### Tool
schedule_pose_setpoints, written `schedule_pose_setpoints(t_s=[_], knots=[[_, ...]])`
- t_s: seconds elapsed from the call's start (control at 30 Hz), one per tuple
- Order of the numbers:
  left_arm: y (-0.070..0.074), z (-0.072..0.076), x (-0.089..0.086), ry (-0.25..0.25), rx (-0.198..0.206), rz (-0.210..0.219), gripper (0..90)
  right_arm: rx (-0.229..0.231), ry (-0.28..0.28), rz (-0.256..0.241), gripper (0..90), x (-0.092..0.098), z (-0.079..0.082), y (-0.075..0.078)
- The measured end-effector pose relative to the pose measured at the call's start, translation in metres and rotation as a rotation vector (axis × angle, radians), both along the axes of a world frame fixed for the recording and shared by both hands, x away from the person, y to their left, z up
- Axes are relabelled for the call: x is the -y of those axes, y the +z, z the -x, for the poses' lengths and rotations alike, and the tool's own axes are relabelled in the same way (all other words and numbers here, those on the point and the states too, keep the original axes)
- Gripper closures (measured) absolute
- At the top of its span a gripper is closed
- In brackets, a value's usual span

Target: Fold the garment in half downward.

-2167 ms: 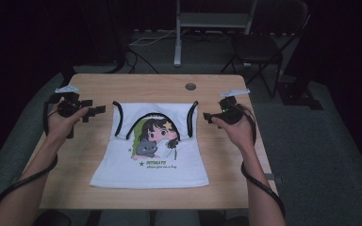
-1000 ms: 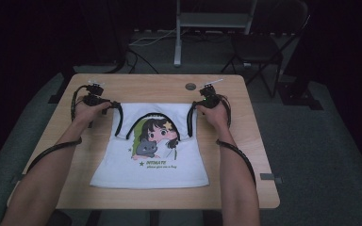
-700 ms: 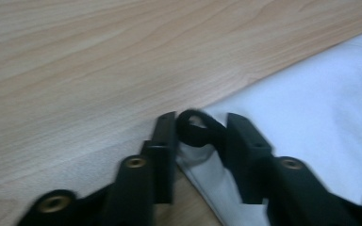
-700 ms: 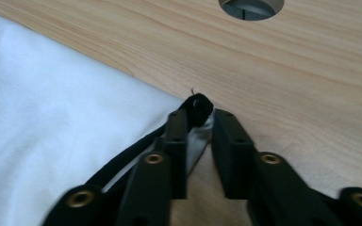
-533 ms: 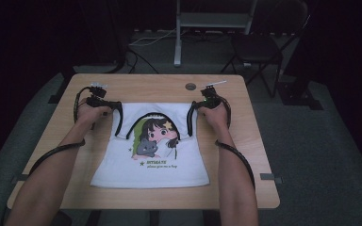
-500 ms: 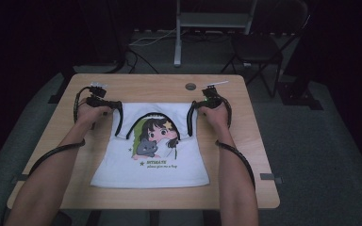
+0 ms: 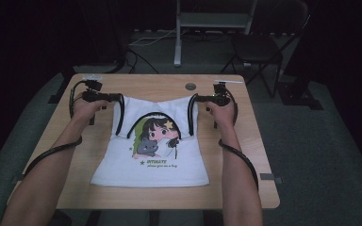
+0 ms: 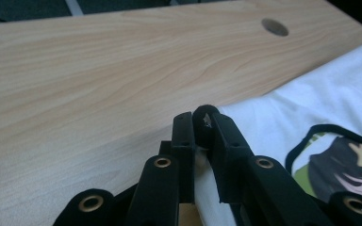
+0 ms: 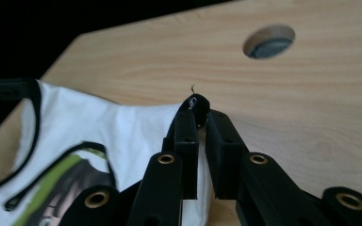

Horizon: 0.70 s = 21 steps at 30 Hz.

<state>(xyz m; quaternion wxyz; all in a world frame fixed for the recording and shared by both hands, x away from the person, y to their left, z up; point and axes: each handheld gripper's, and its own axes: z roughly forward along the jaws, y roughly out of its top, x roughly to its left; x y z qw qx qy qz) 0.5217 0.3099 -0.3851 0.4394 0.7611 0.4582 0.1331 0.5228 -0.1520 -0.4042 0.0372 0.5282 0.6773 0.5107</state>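
Note:
A white sleeveless shirt [image 7: 155, 157] with black trim and a cartoon print lies flat on the wooden table [image 7: 136, 84], shoulders toward the far side. My left gripper [image 7: 117, 98] is at the shirt's left shoulder strap. In the left gripper view, that gripper [image 8: 201, 123] is shut on the black-edged corner of the shirt [image 8: 311, 103]. My right gripper [image 7: 196, 98] is at the right shoulder strap. The right gripper view has this gripper [image 9: 199, 117] shut on the strap's tip, with the shirt [image 9: 103, 127] spreading to the left.
A round cable hole [image 7: 190, 86] sits in the table just beyond the shirt, between the two grippers. A dark chair [image 7: 259, 47] and a metal stand [image 7: 212, 21] are behind the table. Bare wood borders the shirt on both sides.
Both hands came in from the table's sides to the shirt's shoulders. Each gripper has closed on a strap, and the shirt's top edge is now slightly raised and stretched.

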Motion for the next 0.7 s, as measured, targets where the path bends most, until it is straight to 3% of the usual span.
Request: schedule_pose_setpoints(t_s=[0.1,0.3,0.4,0.53,0.7], knots=[[0.003,0.001,-0.001,0.002,0.005,0.021,80.2,0.015,0.004,-0.028,83.8,0.002,0.002,0.008],[0.015,0.000,-0.007,0.005,0.018,0.119,80.3,0.042,0.000,-0.065,84.0,0.010,0.005,0.020],[0.022,-0.001,-0.006,-0.004,0.029,0.128,80.3,0.059,-0.004,-0.113,84.1,0.017,0.006,0.028],[0.033,-0.002,-0.004,-0.011,0.051,0.149,80.3,0.072,0.001,-0.122,84.2,0.020,0.008,0.035],[0.041,-0.003,-0.003,-0.022,0.061,0.146,80.4,0.083,0.010,-0.165,84.5,0.021,0.010,0.038]])
